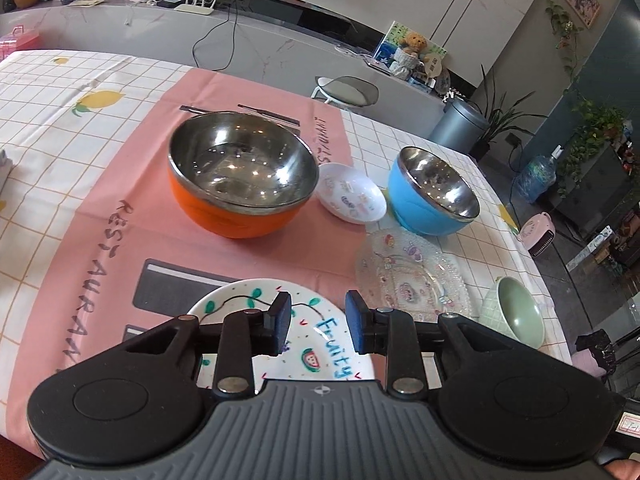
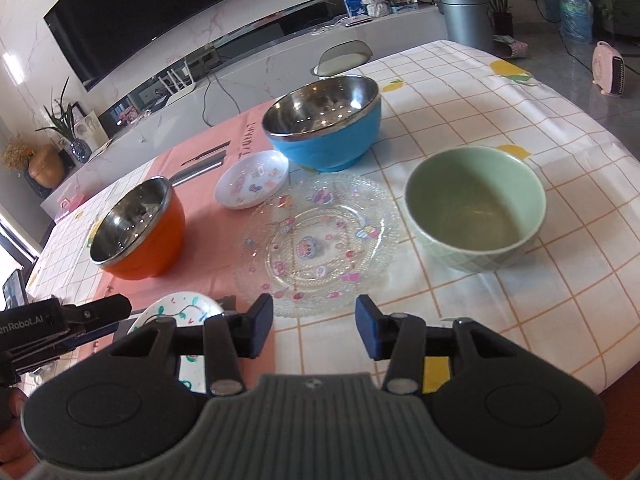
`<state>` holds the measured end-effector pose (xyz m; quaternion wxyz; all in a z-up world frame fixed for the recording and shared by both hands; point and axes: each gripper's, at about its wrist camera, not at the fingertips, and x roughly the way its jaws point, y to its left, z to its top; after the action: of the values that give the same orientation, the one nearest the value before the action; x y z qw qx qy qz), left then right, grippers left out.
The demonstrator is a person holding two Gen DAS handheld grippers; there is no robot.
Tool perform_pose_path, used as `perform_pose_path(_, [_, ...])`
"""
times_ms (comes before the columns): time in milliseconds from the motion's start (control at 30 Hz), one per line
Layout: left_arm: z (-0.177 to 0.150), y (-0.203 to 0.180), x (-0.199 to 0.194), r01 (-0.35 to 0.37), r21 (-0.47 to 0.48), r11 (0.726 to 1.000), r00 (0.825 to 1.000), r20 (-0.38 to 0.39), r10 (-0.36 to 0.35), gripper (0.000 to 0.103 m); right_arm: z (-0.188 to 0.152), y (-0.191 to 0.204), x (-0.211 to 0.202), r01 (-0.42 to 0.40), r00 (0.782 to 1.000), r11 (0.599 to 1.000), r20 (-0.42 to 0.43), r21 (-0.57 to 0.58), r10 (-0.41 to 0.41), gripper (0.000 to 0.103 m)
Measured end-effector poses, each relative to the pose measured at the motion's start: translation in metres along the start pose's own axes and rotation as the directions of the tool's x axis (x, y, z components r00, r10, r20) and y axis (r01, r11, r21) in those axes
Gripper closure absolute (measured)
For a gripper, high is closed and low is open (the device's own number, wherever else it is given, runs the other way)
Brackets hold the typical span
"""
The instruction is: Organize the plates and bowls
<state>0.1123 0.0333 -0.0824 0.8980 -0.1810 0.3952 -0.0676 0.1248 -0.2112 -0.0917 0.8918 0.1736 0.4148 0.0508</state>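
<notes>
Pink placemat (image 1: 120,184) over a lemon-print grid tablecloth (image 2: 500,92) covers the table, and beyond it a pale marble counter, a big dark TV (image 2: 140,12), a grey bin (image 2: 466,16) and potted plants fill the room.

On the mat sits the orange bowl (image 1: 240,184), steel-lined, upright. Right of it, just beside, a small white dish (image 1: 352,198) with sticker prints. Further right, on the grid cloth, the blue bowl (image 1: 434,196), also steel inside. Near of those lies the clear glass plate (image 2: 316,240), beaded rim, cartoon decals, and to its right the green bowl (image 2: 476,208), empty and upright.

Nearest on the left is the white "Fruity" plate (image 1: 312,332), painted with vines and a watermelon slice.

Left gripper (image 1: 318,326) hangs right over that plate, jaws parted moderately, holding nothing; whether it touches the plate I can't tell. Right gripper (image 2: 314,326) hovers at the glass plate's near rim, jaws wide, also empty, with the rim showing just beyond the blue pads (image 2: 368,328).
</notes>
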Motion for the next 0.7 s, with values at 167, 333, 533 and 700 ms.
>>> perform_pose_path(167, [0.005,-0.011,0.015,0.016,0.013,1.0,0.999,-0.028,-0.015,0.065,0.002,-0.013,0.004,0.014,1.0,0.999,0.004,0.045,-0.014,0.056])
perform_pose_path(333, [0.008,-0.018,0.029,0.03,0.012,0.999,0.998,-0.055,-0.029,0.06,0.008,-0.021,0.012,0.039,0.999,0.996,0.012,0.075,-0.04,0.052])
perform_pose_path(533, [0.01,-0.021,0.047,0.023,0.007,1.0,0.995,-0.093,-0.022,0.058,0.015,-0.033,0.025,0.057,0.998,0.992,-0.004,0.112,-0.057,0.051])
perform_pose_path(700, [0.012,-0.023,0.061,0.016,-0.016,1.0,0.993,-0.119,-0.018,0.058,0.019,-0.04,0.039,0.068,0.997,0.986,-0.031,0.149,-0.064,0.053])
